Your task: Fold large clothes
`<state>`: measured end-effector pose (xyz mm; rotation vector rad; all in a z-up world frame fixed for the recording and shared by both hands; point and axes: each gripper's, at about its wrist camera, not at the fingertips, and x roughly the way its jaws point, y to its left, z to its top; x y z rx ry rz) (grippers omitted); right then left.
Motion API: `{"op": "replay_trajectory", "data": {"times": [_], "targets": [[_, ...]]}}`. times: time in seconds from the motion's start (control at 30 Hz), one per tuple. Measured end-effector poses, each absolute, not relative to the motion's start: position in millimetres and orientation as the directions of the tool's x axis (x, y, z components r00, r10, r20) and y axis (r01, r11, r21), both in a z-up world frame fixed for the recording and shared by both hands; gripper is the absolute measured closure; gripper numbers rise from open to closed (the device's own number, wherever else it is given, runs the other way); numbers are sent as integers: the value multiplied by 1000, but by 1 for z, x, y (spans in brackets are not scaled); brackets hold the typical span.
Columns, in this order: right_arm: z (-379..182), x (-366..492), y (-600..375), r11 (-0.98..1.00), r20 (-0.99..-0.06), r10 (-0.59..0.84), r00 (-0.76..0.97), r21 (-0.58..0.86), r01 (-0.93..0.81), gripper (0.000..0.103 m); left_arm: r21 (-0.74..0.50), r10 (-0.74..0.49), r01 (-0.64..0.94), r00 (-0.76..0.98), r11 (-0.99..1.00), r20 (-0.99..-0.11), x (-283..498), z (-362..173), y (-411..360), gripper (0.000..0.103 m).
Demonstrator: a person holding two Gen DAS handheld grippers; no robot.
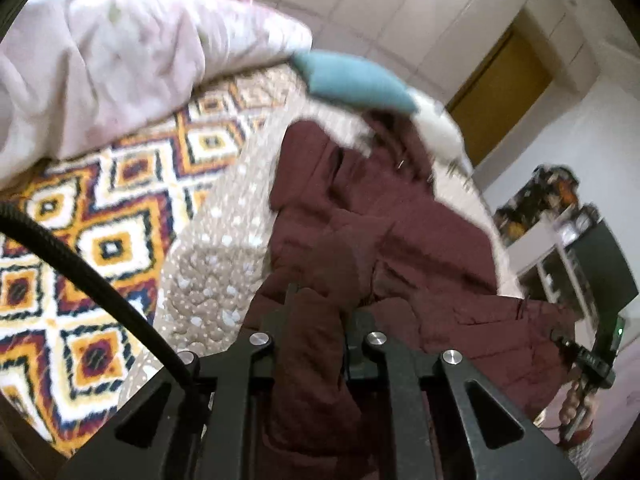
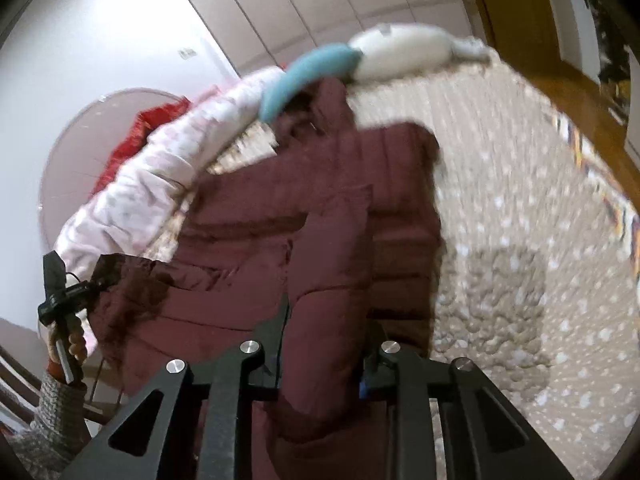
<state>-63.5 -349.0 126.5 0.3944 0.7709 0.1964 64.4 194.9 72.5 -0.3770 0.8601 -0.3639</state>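
Note:
A large maroon padded jacket [image 1: 380, 232] lies on a beige dotted quilt [image 1: 216, 240] on a bed. My left gripper [image 1: 316, 312] is shut on a bunched fold of the jacket, which fills the gap between its fingers. My right gripper [image 2: 328, 320] is shut on another thick fold of the jacket [image 2: 312, 208]. The right gripper also shows at the right edge of the left wrist view [image 1: 588, 360], and the left gripper at the left edge of the right wrist view [image 2: 76, 292], both holding the jacket's near edge.
A pale pink duvet [image 1: 112, 64] is heaped at the bed's far side. A teal pillow [image 1: 356, 80] and a white pillow [image 2: 404, 52] lie at the head. A patterned blanket [image 1: 100, 220] covers the left. A dark screen [image 1: 600, 272] stands at right.

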Motion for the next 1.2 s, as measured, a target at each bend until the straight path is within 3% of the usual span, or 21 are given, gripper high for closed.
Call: {"op": "replay_trajectory", "data": {"times": [0.3,0.53,0.67,0.93,1.2], "targets": [[240,-57,-351,922,-488,263,832,381,-67,78,-460,-435,183,726,869,-533,79,185,192,89],[316,28,-385,911,-423,201,884,412,-10,78,-405,-358,151,784,902,-507,172,270,164,89],[325,85,-398,911,-434,145,889,409,51,78,-384,-327,129,794,914,-512,231,282,142,89],[248,211,-421,933,-573,32,819,312,181,78,-238,-216,84,766,968,-605,351,223,75,89],[121,273,-432,924,-718,36,695,289,250,78,-202,-147,-14,636,979,-758,418,82,57,89]]}}
